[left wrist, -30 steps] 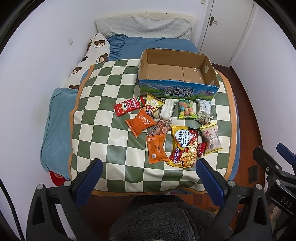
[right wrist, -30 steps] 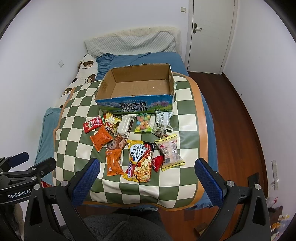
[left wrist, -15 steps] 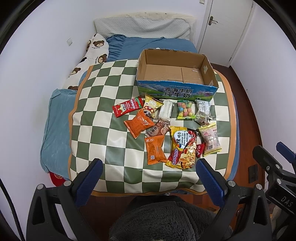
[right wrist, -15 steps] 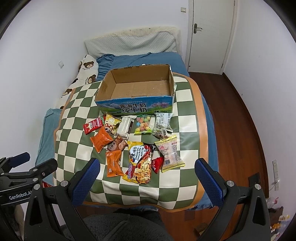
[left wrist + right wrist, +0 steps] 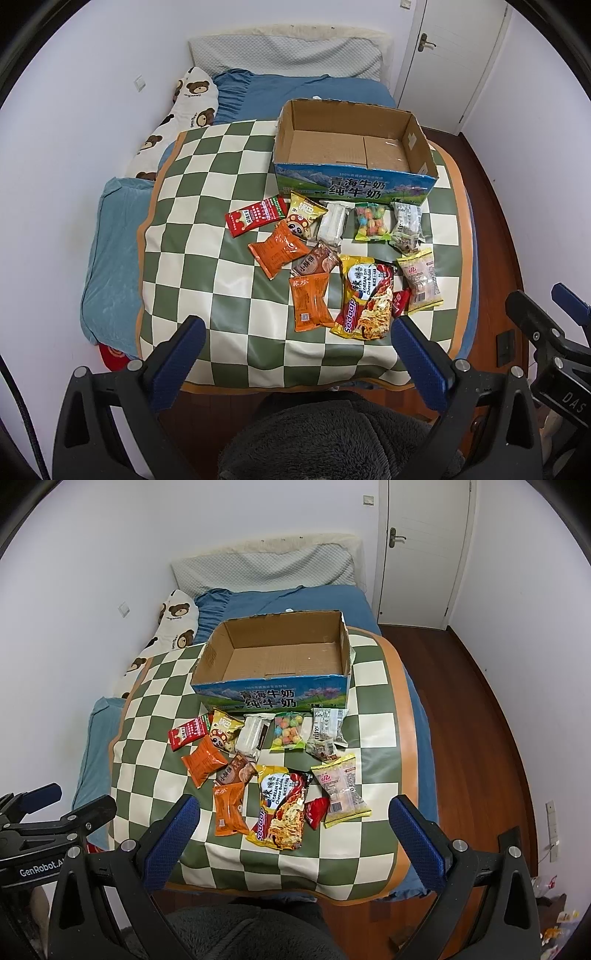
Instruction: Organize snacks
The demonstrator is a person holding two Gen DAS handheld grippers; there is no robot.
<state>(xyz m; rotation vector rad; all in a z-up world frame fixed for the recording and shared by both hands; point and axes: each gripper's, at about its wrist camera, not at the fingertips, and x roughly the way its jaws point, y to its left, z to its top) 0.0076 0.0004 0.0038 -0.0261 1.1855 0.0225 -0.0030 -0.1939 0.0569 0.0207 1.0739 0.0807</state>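
1. Right now both grippers hang back off the foot of the bed, well short of the snacks. Left gripper [image 5: 295, 354] and right gripper [image 5: 293, 834] each have fingers spread wide w/ nothing between them. Looks like a pre-reach pose: open fingers ready for a first pick.
2. Landmark = cardboard box [image 5: 354, 181], open-topped, blue printed front, plain corrugated inside, nothing in it. It sits on the checked mat [image 5: 192, 229], a glossy green/cream sheet w/ orange border spread over the bed [image 5: 110, 236]. Prob. the destination: all packets lie just in front of it.
3. Snacks, relative to the box:
   - touching or nearly touching its front wall: red flat packet [image 5: 256, 218], yellow cartoon bag [image 5: 304, 218], white wrapped bar [image 5: 332, 229], clear bag of coloured balls [image 5: 371, 225], clear crinkly packet [image 5: 406, 225].
   - further out, nearer the grippers: two orange pouches [image 5: 279, 253] and [image 5: 310, 302], brown packet [image 5: 316, 262], big yellow noodle pack [image 5: 365, 299], pale pink-print bag [image 5: 421, 280], small red sachet [image 5: 399, 301] tucked partly under the noodle pack.
4. Materials: all thin film, puffy or flat, slippery and crinkly; several overlap, so picking one may drag a neighbour.
5. Mat is smooth and sits on soft bedding, so pressing down will likely give.
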